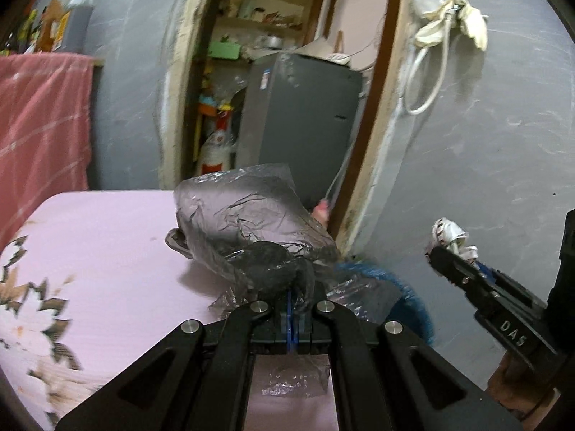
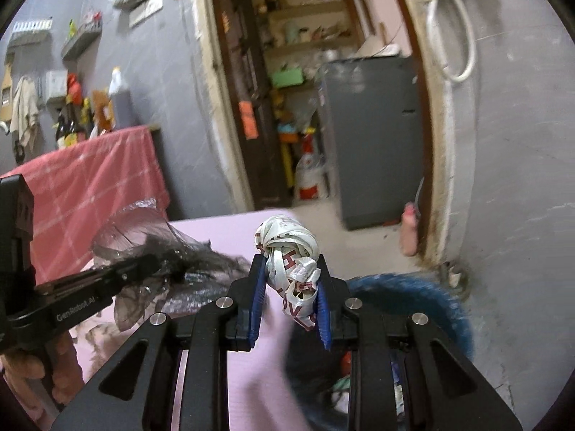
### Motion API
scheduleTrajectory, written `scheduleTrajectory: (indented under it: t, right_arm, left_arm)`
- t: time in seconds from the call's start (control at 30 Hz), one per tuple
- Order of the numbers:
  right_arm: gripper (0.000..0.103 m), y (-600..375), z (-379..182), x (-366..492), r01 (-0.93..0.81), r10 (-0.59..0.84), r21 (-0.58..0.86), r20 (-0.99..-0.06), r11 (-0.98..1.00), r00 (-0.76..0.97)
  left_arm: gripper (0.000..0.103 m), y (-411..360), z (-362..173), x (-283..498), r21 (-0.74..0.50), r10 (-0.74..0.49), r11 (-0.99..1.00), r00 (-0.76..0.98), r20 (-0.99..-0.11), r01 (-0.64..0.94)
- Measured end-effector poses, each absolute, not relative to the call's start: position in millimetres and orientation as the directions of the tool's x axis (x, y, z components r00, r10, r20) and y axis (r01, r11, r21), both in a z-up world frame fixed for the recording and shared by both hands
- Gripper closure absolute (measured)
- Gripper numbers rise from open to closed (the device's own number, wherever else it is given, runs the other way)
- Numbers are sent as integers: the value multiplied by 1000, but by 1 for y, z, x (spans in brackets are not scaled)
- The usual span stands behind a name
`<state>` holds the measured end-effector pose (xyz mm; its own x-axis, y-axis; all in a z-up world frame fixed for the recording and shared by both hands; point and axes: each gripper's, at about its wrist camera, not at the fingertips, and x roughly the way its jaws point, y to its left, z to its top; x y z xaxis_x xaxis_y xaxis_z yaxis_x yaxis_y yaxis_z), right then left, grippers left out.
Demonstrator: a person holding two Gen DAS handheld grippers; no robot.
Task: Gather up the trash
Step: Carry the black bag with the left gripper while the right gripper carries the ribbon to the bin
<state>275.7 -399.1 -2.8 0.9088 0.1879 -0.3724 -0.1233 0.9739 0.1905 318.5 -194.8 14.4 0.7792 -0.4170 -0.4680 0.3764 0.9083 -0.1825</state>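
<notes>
A grey wall (image 1: 485, 151) fills most of both views, broken by an open doorway (image 1: 287, 72) that looks into a storeroom with cluttered shelves (image 2: 309, 32). Inside the doorway stands a grey cabinet-like appliance (image 1: 302, 115); what it is cannot be told for sure. Below and in front lies a bed covered by a pink sheet (image 1: 107, 244) printed with flowers, and a red checked cloth (image 2: 90, 179) hangs over furniture at the left. At the foot of the bed, beside the door frame, sits a blue trash bin (image 2: 431, 301) with scraps inside it.

The left tongs (image 1: 293, 300) are clamped tight on a crumpled dark translucent plastic bag (image 1: 251, 215), which billows up above the bed's edge; the bag's bunched neck is pinched between the blue pads. A clear scrap of plastic film (image 1: 298, 377) shows under the tongs.

The right tongs (image 2: 291, 287) grip a knotted wad of white tape (image 2: 287, 251) printed with red letters; the wad sits between the two blue pads (image 2: 257, 298), narrowly parted, above the bed's corner and just beside the bin's rim. In the left wrist view the same wad (image 1: 451, 239) shows at the tip of the right tongs, against the wall.

A white cable loop (image 1: 427, 75) and pale rag (image 1: 463, 21) hang on the wall right of the doorway.
</notes>
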Motion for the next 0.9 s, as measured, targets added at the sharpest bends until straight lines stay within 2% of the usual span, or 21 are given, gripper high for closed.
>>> scheduleTrajectory:
  t: [0.17,0.37,0.67,0.9]
  right_arm:
    - [80,-437,-5,270,-70,129,180,-346,981,929]
    - [80,-481,-17,275,-13,81,196,-340,981,937]
    - [80,-527,-53,282,53,52,243,-408,969,912]
    - [80,-537,-73,289,62,64,253,-463,966,884]
  left_arm:
    - [103,-242,19,317,-180,-461,886,777,-429,427]
    - [103,-298,10,325,-183,-491,869,758,-429,459]
    - [103,-357,-35,341,-157,-462,878,719,-519,451]
    - [103,-365,-68,355,-164,-426,895,687,-589,415]
